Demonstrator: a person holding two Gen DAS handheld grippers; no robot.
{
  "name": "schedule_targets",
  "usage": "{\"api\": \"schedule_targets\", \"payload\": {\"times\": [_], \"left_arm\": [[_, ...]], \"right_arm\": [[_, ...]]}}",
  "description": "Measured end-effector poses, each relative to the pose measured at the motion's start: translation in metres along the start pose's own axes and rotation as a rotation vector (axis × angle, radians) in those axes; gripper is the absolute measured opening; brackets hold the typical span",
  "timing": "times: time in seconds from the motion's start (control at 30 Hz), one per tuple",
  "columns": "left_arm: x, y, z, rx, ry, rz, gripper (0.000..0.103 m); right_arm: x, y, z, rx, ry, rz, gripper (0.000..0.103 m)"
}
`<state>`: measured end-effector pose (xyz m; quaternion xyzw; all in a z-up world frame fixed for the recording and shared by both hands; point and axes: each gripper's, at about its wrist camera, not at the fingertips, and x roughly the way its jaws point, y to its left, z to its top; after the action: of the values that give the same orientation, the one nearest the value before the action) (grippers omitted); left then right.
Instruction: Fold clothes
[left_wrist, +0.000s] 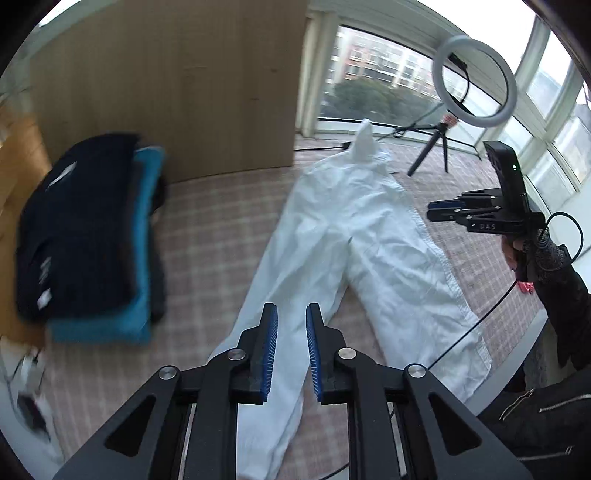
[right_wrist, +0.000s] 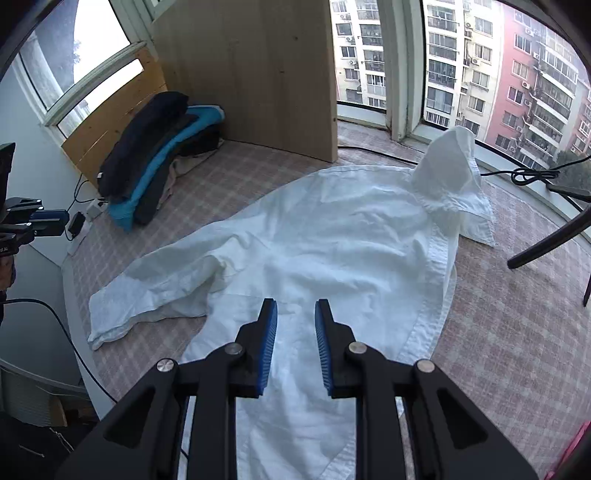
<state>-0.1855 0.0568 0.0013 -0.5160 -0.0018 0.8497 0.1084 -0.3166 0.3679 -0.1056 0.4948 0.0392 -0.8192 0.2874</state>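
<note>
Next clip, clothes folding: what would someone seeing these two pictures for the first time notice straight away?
A large white cotton shirt lies spread flat across the pink checked tabletop, filling the middle of both views, with one corner standing up at its far end. To the left, against the wooden panel, sits a stack of folded dark navy and bright blue garments. A white ring light on a small black tripod stands by the window, far right in the left-wrist view.

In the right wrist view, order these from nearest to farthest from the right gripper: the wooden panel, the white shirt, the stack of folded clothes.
From the right gripper:
1. White shirt, spread directly beneath and ahead of the fingers.
2. Stack of folded clothes, up-left, beside the wall.
3. Wooden panel, upright behind the stack, by the window.
</note>
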Motion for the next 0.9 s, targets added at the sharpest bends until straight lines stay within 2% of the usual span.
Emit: {"api": "schedule_targets", "payload": {"times": [0.13, 0.27, 0.4, 0.5, 0.6, 0.73, 0.9], "left_arm": [[-0.044, 0.016, -0.052, -0.083, 0.006, 0.079, 0.022], [-0.051, 0.036, -0.1, -0.147, 0.057, 0.104, 0.035], [-0.005, 0.059, -0.138, -0.175, 0.15, 0.128, 0.036], [0.041, 0.081, -0.16, -0.24, 0.234, 0.105, 0.035], [0.071, 0.1, -0.176, -0.277, 0.287, 0.109, 0.035], [0.083, 0.119, -0.178, -0.314, 0.277, 0.109, 0.035], [0.102, 0.11, -0.174, -0.237, 0.327, 0.068, 0.035]], "right_arm": [[-0.028, 0.025, -0.008, -0.032, -0.015, 0.044, 0.02], [-0.052, 0.043, -0.016, -0.051, -0.018, 0.085, 0.022], [-0.045, 0.056, -0.029, -0.054, 0.022, 0.097, 0.022], [-0.024, 0.065, -0.04, -0.048, 0.067, 0.098, 0.022], [-0.011, 0.073, -0.051, -0.045, 0.096, 0.1, 0.022], [-0.001, 0.082, -0.059, -0.045, 0.121, 0.107, 0.022], [0.001, 0.086, -0.062, -0.042, 0.126, 0.102, 0.022]]}}
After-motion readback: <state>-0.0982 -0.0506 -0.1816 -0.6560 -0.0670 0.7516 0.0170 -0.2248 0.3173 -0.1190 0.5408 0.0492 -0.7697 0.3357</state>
